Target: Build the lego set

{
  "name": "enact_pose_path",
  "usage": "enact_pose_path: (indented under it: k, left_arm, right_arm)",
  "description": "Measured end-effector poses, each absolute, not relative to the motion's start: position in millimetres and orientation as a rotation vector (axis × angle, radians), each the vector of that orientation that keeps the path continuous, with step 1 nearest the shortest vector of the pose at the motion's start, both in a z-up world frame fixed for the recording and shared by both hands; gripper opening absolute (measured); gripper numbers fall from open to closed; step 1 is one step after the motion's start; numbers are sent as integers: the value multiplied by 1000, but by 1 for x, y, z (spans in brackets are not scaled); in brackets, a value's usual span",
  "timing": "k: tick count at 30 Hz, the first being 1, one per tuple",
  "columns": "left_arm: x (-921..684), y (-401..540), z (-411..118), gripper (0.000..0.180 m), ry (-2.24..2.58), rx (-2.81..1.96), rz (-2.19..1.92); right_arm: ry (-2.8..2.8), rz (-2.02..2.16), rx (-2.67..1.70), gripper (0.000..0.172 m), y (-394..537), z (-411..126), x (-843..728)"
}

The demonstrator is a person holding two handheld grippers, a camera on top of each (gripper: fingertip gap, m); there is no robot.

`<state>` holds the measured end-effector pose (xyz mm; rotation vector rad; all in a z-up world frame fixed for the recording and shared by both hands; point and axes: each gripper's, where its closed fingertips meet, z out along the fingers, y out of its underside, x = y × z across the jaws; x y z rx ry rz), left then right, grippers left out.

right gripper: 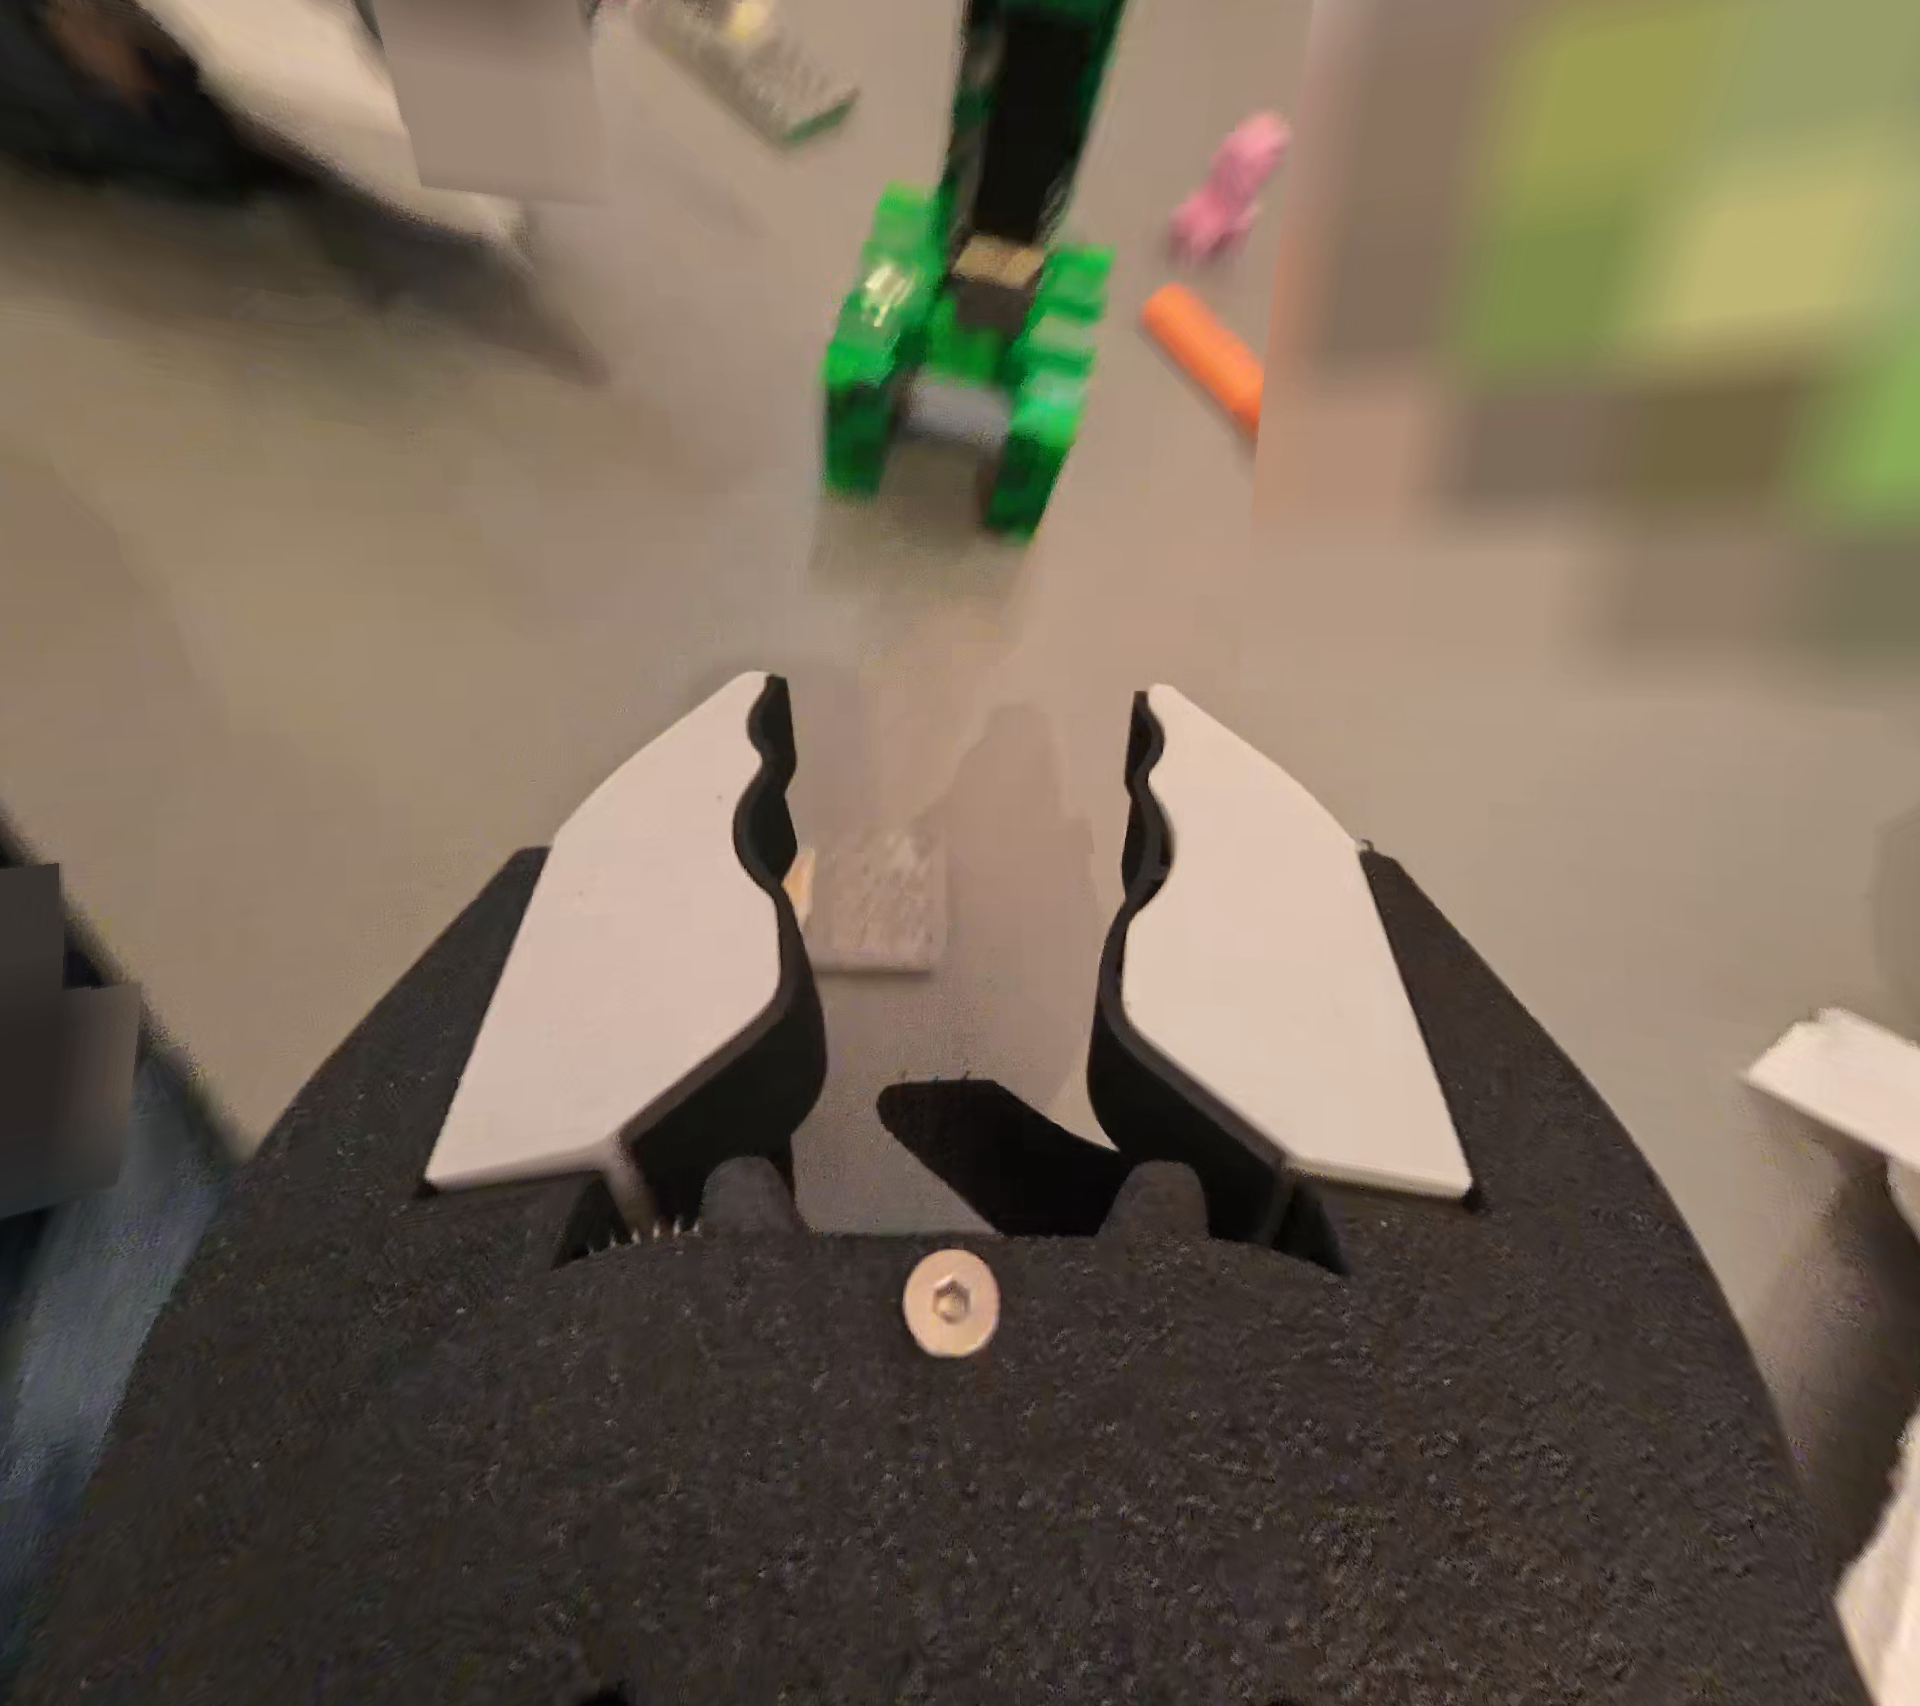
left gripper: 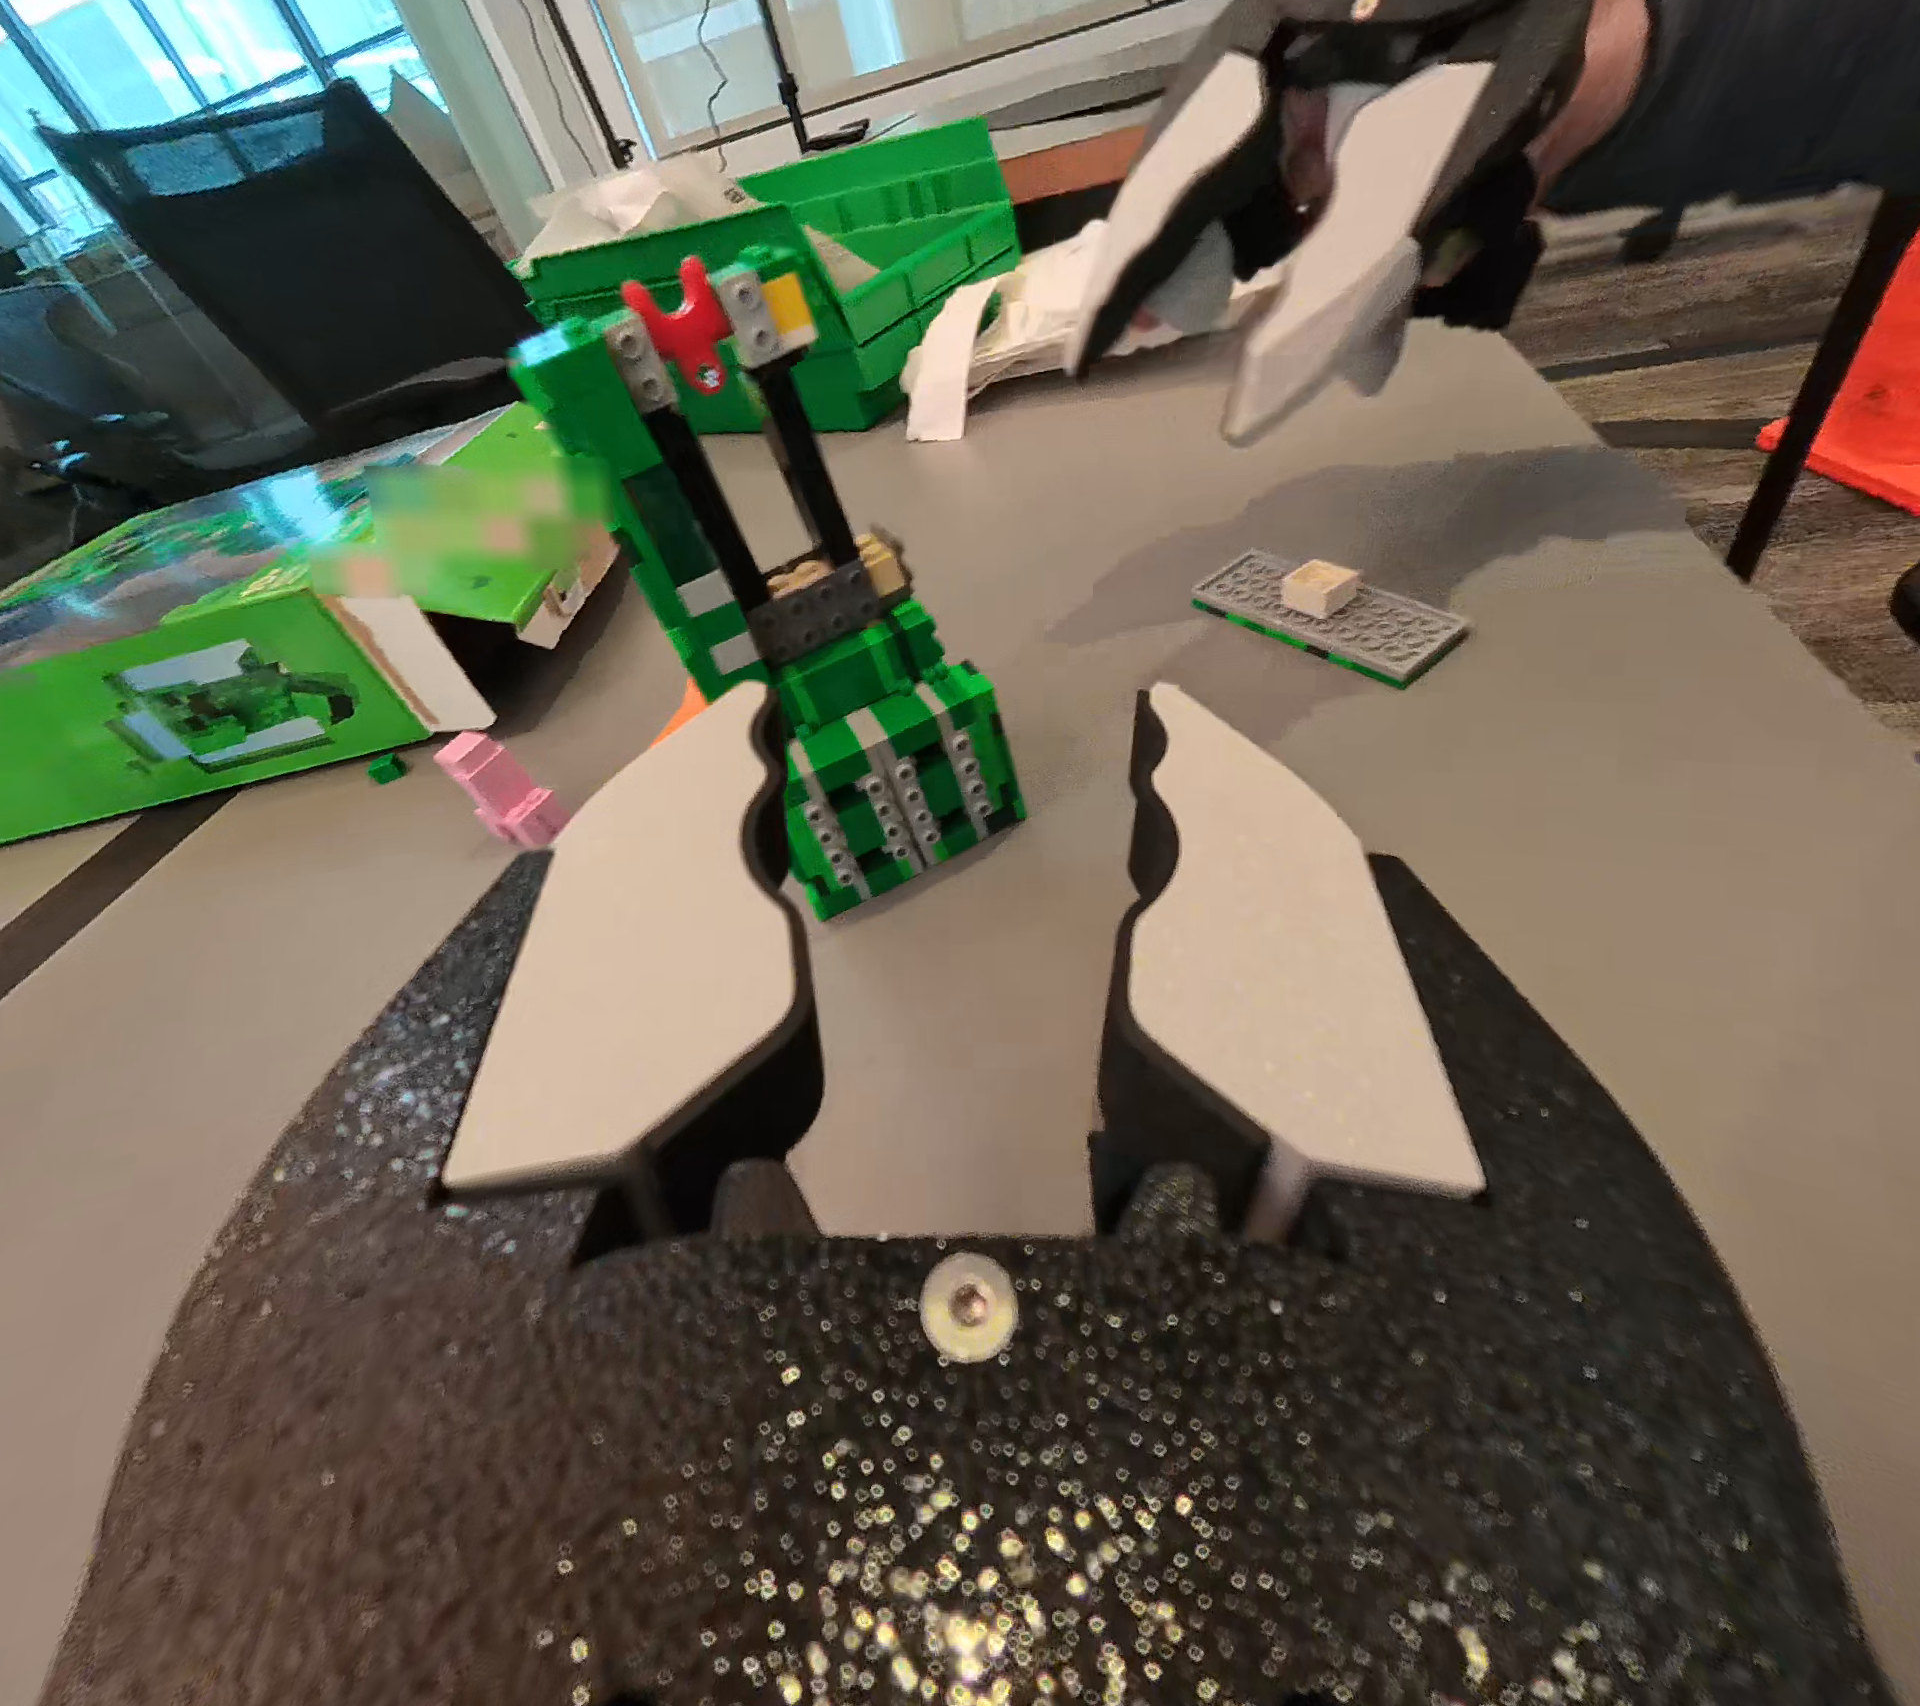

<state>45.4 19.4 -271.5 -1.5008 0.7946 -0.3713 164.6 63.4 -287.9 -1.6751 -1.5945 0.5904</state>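
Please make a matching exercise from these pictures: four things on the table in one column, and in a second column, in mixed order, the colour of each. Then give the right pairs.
Things:
1. small figure beside the open box
2. flat studded plate under the pale brick
3. hook-shaped piece at the top of the tall brick model
4. storage bins at the back

Colours:
A. green
B. red
C. pink
D. grey

Pairs: 1-C, 2-D, 3-B, 4-A
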Motion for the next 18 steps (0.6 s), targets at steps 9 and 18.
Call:
enact_pose_path:
  k: [9, 18]
  left_arm:
    - [82, 3, -266, 60, 872, -1485, -338]
    - [96, -11, -266, 58, 814, -1526, -337]
  right_arm:
    - [-1757, 580, -1783, 37, 31, -331, 185]
    - [-1884, 490, -1727, 17, 29, -352, 179]
